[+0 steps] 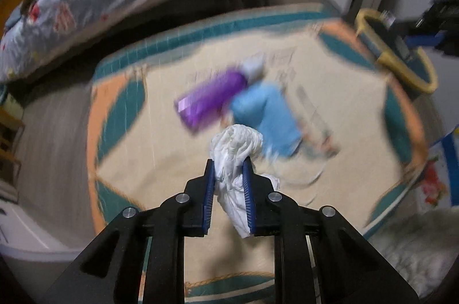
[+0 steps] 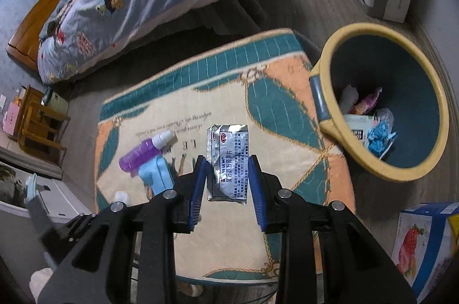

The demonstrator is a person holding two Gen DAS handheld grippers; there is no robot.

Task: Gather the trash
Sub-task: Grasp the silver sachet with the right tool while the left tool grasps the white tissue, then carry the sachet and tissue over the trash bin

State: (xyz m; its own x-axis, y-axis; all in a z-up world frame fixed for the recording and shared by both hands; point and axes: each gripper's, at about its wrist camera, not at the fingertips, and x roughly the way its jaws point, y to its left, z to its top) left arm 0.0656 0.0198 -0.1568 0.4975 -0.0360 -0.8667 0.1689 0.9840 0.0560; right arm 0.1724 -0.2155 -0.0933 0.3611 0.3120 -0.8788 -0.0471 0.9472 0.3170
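Clamping a crumpled white tissue, the left gripper has its blue pads nearly together, one pressing each side of the wad; the tissue bulges out past the fingertips and hangs down behind them. Beyond the left jaws, on the rug, lie a purple bottle and a blue item, touching each other; both are blurred. The bin stands far to the right of these jaws, at the rug's corner. The right gripper holds a silver foil packet upright between its pads, jaws partly closed, each pad against one edge of the packet. Left of the right jaws lie the purple bottle and the blue item. Ahead and to the right of these jaws stands the bin, yellow-rimmed, tilted toward the camera, with wrappers and blue crumpled scraps inside. A bed lies farther ahead on the left.
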